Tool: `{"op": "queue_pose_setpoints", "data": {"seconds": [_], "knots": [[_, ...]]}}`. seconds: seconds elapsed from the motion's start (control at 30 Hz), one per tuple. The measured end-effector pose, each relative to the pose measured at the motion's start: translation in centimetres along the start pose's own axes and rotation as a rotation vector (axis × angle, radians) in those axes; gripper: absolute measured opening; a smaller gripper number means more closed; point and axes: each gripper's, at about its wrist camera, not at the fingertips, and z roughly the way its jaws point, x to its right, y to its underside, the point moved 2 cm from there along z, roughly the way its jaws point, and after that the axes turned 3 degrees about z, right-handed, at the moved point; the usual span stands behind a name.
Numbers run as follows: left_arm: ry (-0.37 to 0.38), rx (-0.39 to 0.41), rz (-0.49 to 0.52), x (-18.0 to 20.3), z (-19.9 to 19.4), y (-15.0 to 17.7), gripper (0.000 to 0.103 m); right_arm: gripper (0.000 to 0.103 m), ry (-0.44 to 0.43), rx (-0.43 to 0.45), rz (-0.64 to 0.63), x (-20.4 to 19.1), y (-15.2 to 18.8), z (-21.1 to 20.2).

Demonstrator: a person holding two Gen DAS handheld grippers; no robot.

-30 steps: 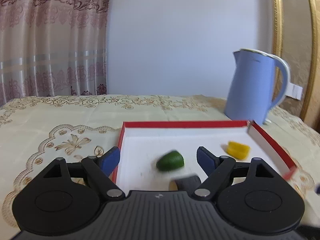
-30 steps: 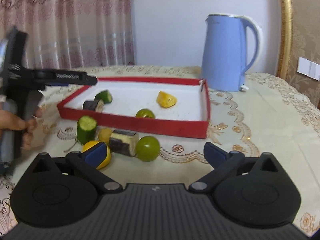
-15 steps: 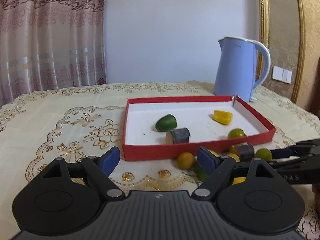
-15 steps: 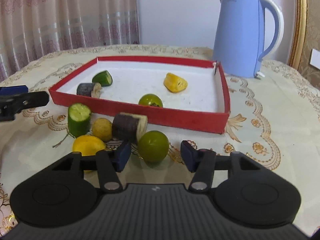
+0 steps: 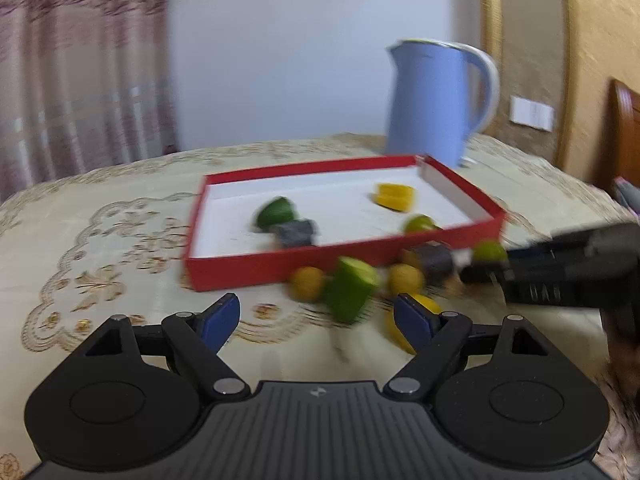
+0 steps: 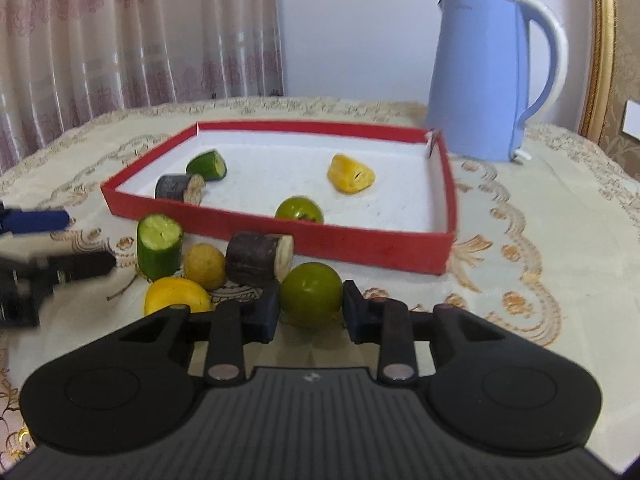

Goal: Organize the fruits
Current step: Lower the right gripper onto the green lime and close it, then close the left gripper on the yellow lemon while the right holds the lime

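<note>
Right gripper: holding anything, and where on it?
Yes: the right gripper is shut on the green fruit outside the tray, pads on its two sides. The left gripper is open, holding nothing.

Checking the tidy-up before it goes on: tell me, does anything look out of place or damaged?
Five pieces lie outside the red tray on the tablecloth, among them a cucumber chunk and a green fruit the right gripper is gripping. The tray's far right corner gapes open.
</note>
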Motion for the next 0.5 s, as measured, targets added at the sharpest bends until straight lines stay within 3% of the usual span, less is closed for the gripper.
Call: {"op": "queue_pose_setpoints", "data": {"seconds": [0.13, 0.27, 0.5], "knots": [[0.068, -0.007, 0.055, 2.7, 0.2, 0.1, 0.084, 0.031, 0.009, 0.031, 0.030, 1.6, 0.3, -1.7], [0.182, -0.025, 0.075, 5.0, 0.6, 0.3, 0.084, 0.031, 0.011, 0.028, 0.057, 3.3, 1.1, -2.4], [0.118, -0.094, 0.045, 5.3, 2.8, 0.2, 0.084, 0.031, -0.021, 0.008, 0.080, 3.9, 2.0, -1.9]]}}
